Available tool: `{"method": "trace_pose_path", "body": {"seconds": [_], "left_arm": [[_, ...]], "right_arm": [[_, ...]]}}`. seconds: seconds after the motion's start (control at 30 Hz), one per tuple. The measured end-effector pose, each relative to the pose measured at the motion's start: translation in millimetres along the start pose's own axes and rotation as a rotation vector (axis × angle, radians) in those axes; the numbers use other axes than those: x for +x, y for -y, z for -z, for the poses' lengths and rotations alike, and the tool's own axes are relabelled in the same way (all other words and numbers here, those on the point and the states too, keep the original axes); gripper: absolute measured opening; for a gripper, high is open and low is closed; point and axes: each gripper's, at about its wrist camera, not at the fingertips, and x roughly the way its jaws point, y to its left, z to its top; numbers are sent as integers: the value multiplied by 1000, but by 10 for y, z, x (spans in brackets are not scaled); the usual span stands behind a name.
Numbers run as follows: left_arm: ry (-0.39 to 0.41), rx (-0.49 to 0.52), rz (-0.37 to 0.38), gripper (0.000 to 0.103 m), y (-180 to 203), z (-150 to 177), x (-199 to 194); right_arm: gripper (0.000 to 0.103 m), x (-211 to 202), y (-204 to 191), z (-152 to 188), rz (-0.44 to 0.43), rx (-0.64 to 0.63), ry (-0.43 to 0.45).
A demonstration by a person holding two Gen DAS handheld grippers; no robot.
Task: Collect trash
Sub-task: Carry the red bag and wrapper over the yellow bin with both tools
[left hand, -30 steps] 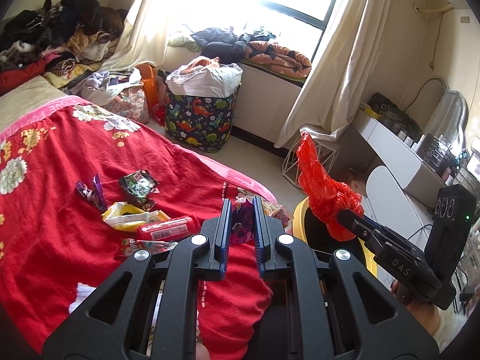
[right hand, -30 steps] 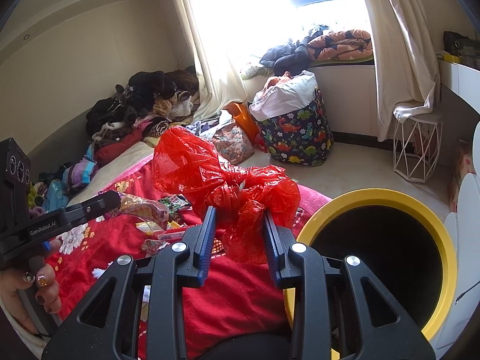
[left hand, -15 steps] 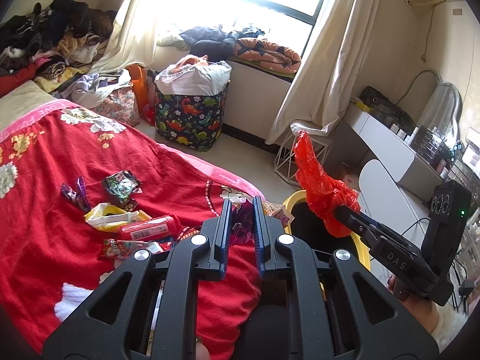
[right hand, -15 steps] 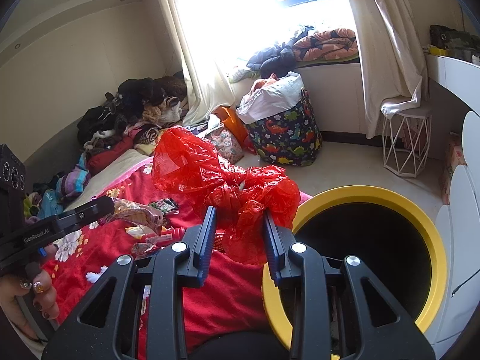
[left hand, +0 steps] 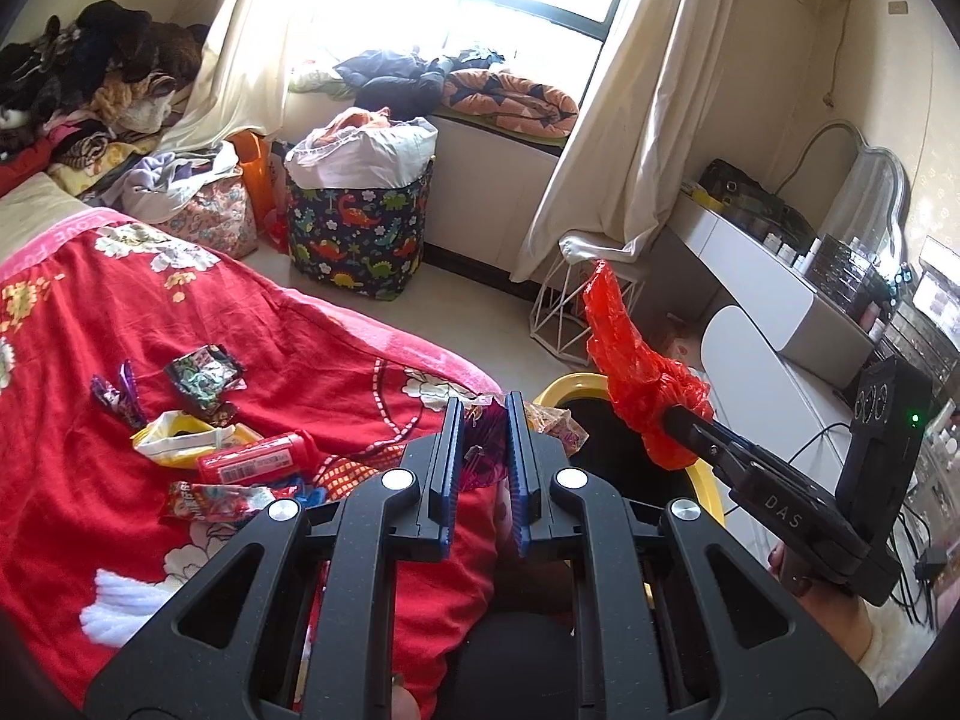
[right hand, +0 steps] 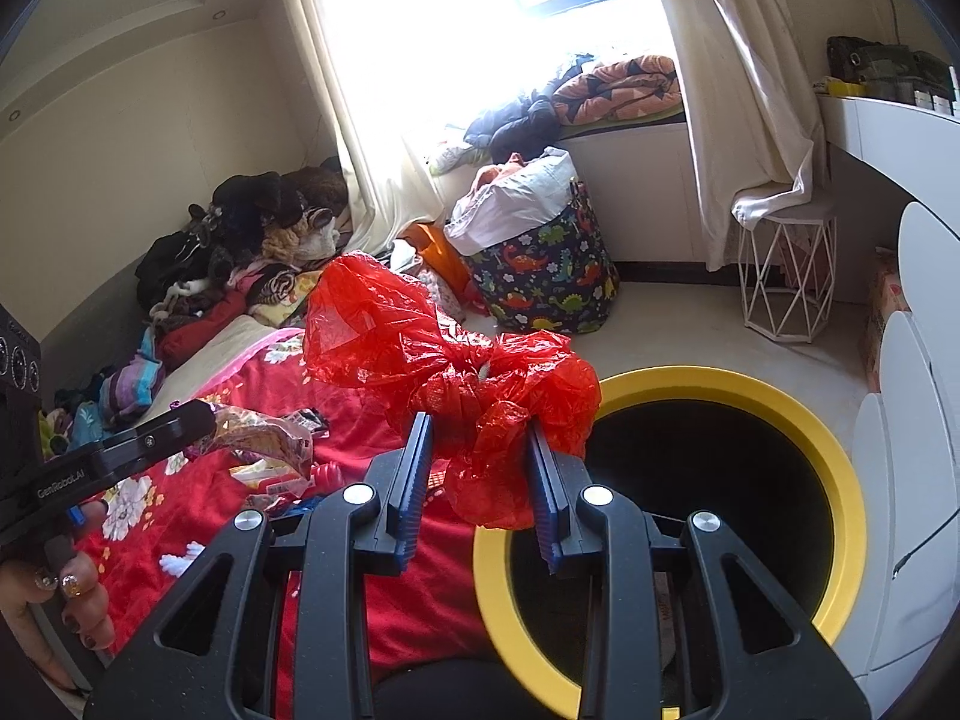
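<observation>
My right gripper (right hand: 478, 420) is shut on a crumpled red plastic bag (right hand: 438, 360) and holds it at the left rim of a yellow-rimmed black bin (right hand: 840, 480); the bag also shows in the left wrist view (left hand: 636, 378). My left gripper (left hand: 483, 405) is shut on a shiny crinkled snack wrapper (left hand: 543, 423), seen from the side in the right wrist view (right hand: 258, 429), held over the bed's edge beside the bin (left hand: 570, 384). Several wrappers (left hand: 198, 375) and a red tube (left hand: 255, 463) lie on the red bedspread (left hand: 90, 330).
A dinosaur-print hamper (left hand: 357, 240) stands on the floor by the window. A white wire stool (right hand: 789, 282) and a white desk (left hand: 762, 288) are on the right. Piles of clothes (left hand: 90, 78) lie at the bed's far end.
Both grippers have moved toward the bin with their loads. The bin now fills more of the right wrist view, and the wrappers on the bed have slid left in the left wrist view.
</observation>
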Motion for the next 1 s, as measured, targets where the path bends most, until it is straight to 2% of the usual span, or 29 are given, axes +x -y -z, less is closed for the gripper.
{"method": "trace_pose_path", "body": {"seconds": [1.0], "left_arm": [[-44, 80, 63, 9, 474, 71, 249]], "right_arm": [[29, -206, 478, 69, 100, 100, 22]]}}
